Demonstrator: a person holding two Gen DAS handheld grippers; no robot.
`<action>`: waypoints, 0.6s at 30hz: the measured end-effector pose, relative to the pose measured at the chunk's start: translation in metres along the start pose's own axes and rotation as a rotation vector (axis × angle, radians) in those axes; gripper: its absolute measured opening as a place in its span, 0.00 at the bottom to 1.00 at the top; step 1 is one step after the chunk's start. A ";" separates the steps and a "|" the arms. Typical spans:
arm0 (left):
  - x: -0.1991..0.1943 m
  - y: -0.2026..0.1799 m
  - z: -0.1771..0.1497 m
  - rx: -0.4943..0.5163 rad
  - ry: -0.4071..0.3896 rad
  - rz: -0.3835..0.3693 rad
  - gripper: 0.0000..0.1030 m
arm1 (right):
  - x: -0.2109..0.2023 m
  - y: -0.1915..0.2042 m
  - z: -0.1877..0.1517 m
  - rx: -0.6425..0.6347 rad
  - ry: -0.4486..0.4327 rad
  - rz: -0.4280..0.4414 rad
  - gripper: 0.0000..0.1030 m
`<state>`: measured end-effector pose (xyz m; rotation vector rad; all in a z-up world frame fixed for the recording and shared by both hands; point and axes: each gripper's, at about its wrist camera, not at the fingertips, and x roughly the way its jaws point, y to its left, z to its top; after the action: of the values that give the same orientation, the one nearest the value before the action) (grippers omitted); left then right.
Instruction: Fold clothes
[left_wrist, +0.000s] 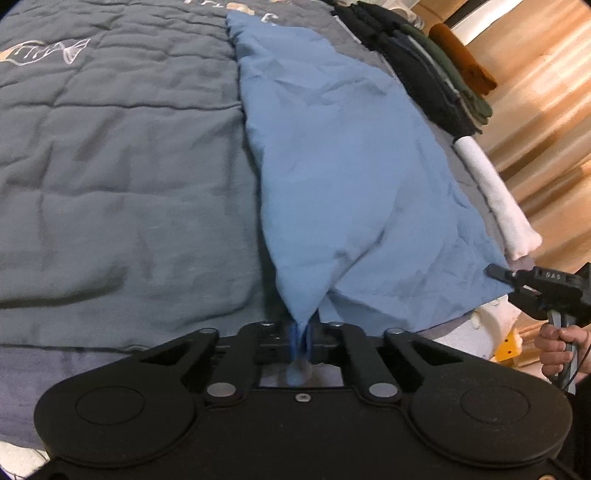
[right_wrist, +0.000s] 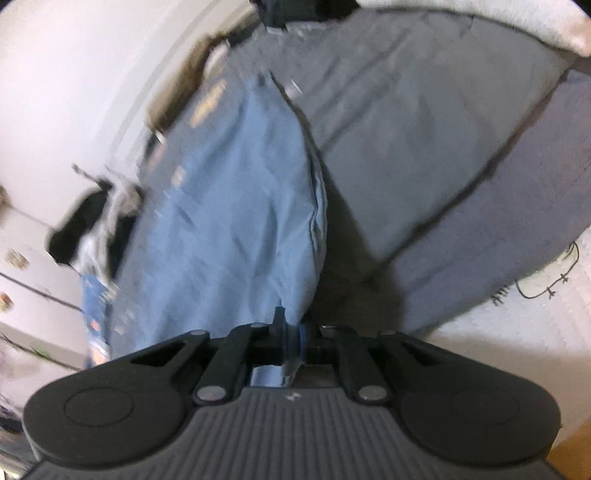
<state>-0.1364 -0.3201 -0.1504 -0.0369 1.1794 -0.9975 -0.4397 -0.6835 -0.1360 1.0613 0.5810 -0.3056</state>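
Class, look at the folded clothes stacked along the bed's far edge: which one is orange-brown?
The orange-brown garment, outermost in the row, beside the wooden floor; its neighbours are dark green and black.

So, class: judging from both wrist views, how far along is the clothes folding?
Done: a stack of folded clothes lies along the bed's edge. In hand: both grippers, left and right, pinch corners of the blue garment. Left: folding it and stacking it.
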 end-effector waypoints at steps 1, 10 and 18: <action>-0.002 -0.001 0.000 0.001 -0.001 -0.010 0.03 | -0.006 0.000 0.000 0.017 -0.026 0.021 0.05; -0.040 0.006 -0.007 -0.095 -0.038 -0.167 0.03 | -0.042 0.003 -0.001 0.141 -0.145 0.163 0.05; -0.064 -0.005 -0.028 -0.092 -0.055 -0.235 0.02 | -0.070 0.021 -0.007 0.120 -0.139 0.167 0.05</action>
<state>-0.1627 -0.2676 -0.1124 -0.2793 1.1877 -1.1395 -0.4877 -0.6698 -0.0825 1.1866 0.3506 -0.2679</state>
